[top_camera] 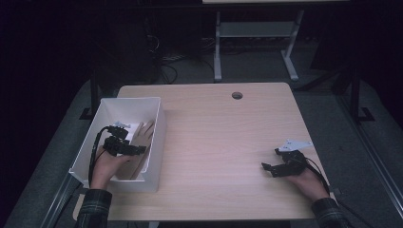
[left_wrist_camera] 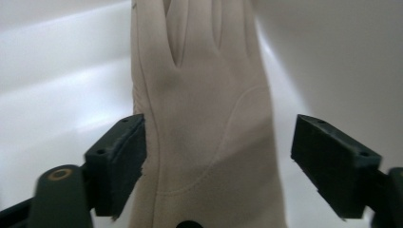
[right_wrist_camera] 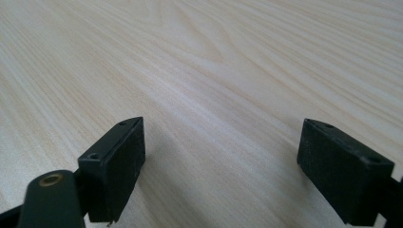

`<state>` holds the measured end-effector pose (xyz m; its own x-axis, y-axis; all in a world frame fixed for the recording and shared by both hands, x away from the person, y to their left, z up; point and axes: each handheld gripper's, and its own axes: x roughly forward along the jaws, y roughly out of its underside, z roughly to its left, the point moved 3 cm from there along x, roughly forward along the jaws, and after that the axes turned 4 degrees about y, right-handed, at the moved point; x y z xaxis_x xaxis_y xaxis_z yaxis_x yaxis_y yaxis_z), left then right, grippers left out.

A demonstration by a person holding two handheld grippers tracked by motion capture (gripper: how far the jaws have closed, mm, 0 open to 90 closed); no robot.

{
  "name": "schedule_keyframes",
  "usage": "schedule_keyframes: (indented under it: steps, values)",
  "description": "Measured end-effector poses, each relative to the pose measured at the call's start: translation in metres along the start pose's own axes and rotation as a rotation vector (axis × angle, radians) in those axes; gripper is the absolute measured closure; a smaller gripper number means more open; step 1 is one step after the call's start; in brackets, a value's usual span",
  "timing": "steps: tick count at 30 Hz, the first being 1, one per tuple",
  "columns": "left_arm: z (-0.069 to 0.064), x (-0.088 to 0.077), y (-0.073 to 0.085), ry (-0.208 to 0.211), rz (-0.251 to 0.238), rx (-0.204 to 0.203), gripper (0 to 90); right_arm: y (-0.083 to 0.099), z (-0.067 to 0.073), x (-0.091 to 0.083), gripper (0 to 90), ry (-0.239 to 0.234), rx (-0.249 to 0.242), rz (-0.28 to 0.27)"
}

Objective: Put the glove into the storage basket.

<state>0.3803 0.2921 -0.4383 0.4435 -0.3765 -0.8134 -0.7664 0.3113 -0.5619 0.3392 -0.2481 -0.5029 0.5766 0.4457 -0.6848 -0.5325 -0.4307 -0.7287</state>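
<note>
A beige glove (top_camera: 141,140) lies flat inside a white bin (top_camera: 160,124) at the table's left side. My left gripper (top_camera: 138,149) reaches into the bin over the glove. In the left gripper view the glove (left_wrist_camera: 209,118) runs up between the jaws of my left gripper (left_wrist_camera: 218,161), which stand wide. The left pad (left_wrist_camera: 121,161) sits at the glove's edge and the right pad (left_wrist_camera: 332,166) is clear of it. My right gripper (top_camera: 269,161) rests low over the bare table (top_camera: 223,137) at the right, open. In the right gripper view only wood grain lies between the jaws of my right gripper (right_wrist_camera: 221,166).
A round cable hole (top_camera: 236,95) sits near the table's far edge. Behind the table stand the white legs of another desk (top_camera: 217,52) and some cables on the floor. The bin's walls close in around my left hand.
</note>
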Motion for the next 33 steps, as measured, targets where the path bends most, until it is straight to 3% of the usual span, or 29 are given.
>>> schedule_keyframes:
  steps: [11, 17, 19, 25, 33]
  values:
    - [-0.009, -0.035, -0.032, -0.006, -0.079, 0.048, 14.5, 0.0, 0.0, 0.0, 15.9, -0.001, 0.0, 0.0]
    - [-0.018, -0.052, -0.049, 0.038, -0.143, 0.043, 14.6, 0.0, 0.0, 0.0, 15.9, -0.002, -0.001, 0.001]
    - [-0.025, -0.057, -0.054, 0.056, -0.166, 0.038, 14.6, 0.0, 0.0, 0.0, 15.9, -0.002, -0.005, 0.001]
    - [-0.048, -0.066, -0.069, 0.091, -0.196, 0.079, 14.7, 0.0, 0.0, 0.0, 15.9, -0.002, -0.006, 0.001]
    - [-0.083, -0.061, -0.086, 0.142, -0.224, 0.126, 14.7, 0.0, 0.0, 0.0, 15.9, -0.002, -0.006, 0.001]
